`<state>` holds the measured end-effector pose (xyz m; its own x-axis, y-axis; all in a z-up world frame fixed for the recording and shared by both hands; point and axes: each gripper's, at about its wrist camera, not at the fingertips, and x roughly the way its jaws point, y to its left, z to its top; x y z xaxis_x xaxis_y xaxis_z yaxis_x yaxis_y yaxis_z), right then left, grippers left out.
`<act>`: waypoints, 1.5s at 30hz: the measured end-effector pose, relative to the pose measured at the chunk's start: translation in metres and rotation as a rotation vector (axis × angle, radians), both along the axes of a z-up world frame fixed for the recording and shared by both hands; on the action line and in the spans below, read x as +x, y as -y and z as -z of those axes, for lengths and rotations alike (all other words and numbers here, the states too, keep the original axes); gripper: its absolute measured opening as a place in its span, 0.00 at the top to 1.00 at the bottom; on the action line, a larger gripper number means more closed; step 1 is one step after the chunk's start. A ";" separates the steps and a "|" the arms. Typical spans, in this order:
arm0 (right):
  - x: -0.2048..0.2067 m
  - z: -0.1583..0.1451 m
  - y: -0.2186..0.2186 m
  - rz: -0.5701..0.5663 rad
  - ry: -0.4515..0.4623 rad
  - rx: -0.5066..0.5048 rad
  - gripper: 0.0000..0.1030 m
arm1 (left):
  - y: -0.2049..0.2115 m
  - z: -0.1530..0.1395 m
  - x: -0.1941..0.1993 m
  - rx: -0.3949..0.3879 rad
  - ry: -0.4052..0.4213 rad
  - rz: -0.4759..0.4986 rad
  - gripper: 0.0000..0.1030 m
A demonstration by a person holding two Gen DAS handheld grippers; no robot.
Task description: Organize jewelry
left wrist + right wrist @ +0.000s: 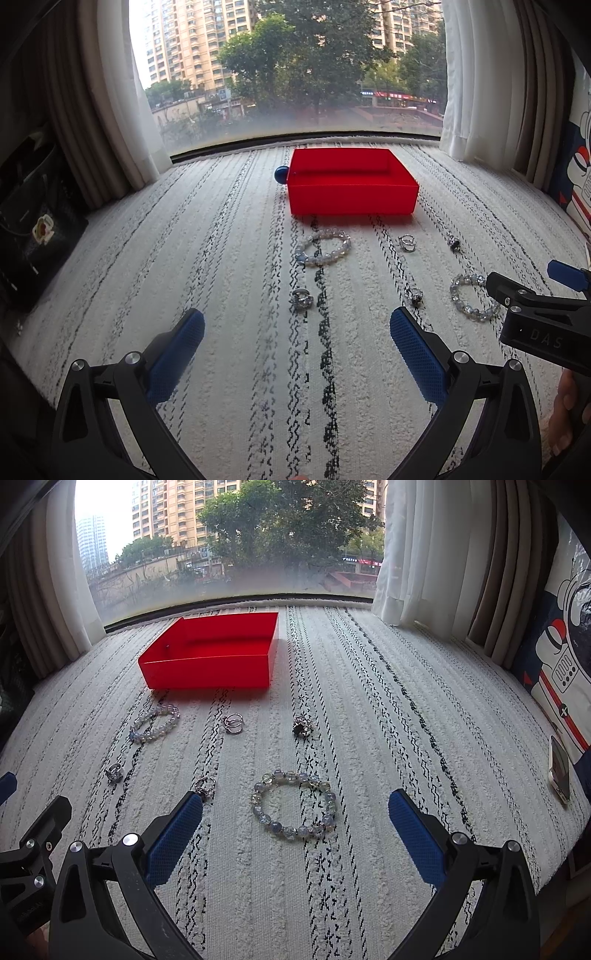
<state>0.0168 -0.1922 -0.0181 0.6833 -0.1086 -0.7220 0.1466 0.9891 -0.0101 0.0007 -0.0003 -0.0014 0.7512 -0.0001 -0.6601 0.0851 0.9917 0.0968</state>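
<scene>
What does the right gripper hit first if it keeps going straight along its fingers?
Likely the nearer beaded bracelet, lying on the striped mat between the open fingers of the right gripper. Past it sits the dark-stone ring. Depth is uncertain through the fisheye.

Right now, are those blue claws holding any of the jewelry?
No. Both the left gripper and right gripper are open and empty; the nearest bracelet lies untouched on the mat.

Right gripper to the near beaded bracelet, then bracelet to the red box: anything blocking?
Nothing visible. The near beaded bracelet lies on bare striped fabric ahead of the open right gripper. Toward the open red box, two small rings flank the route, neither squarely across it.
</scene>
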 end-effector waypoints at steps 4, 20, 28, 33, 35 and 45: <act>0.000 0.000 0.001 0.002 -0.001 0.002 0.04 | 0.000 0.000 0.000 -0.001 -0.003 0.006 0.07; -0.001 0.000 0.001 -0.003 0.001 0.001 0.04 | 0.000 0.000 0.000 -0.005 -0.004 0.008 0.07; -0.001 0.000 0.002 -0.002 0.000 0.004 0.04 | -0.008 0.002 0.005 -0.024 -0.010 -0.021 0.07; 0.000 0.001 0.003 -0.003 -0.002 0.013 0.04 | -0.014 0.006 0.011 -0.016 -0.016 -0.044 0.07; 0.000 0.001 0.002 -0.007 -0.002 0.014 0.04 | -0.015 0.009 0.015 -0.019 -0.021 -0.045 0.07; 0.004 0.004 0.001 -0.018 -0.016 0.036 0.04 | -0.017 0.027 0.055 -0.006 -0.057 -0.050 0.07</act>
